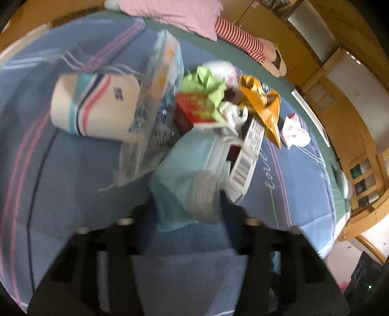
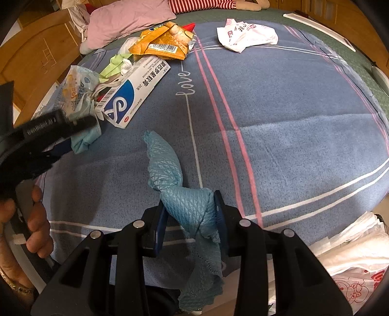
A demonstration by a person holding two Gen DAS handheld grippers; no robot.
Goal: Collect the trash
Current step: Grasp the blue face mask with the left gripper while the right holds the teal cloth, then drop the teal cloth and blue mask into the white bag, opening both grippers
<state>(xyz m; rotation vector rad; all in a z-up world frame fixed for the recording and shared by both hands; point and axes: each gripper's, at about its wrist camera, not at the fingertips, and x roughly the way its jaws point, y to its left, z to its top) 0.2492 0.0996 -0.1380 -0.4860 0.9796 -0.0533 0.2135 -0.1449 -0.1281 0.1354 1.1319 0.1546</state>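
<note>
Trash lies in a pile on the blue bedspread (image 2: 279,126). My right gripper (image 2: 190,218) is shut on a blue quilted cloth (image 2: 187,206) that trails onto the bed. My left gripper (image 1: 188,216) is shut on a light blue face mask (image 1: 187,167); it also shows at the left of the right wrist view (image 2: 82,126). Beside the mask lie a white and blue ointment box (image 2: 136,90), an orange snack bag (image 2: 163,41), green paper (image 2: 114,63), a red box (image 1: 194,109), a clear wipes packet (image 1: 155,97) and a paper cup (image 1: 94,107).
A crumpled white wrapper (image 2: 245,35) lies apart at the far side of the bed. A white plastic bag (image 2: 352,260) hangs at the near right edge. A pink pillow (image 2: 126,19) and a striped soft toy (image 1: 240,39) lie at the head. Wooden furniture surrounds the bed.
</note>
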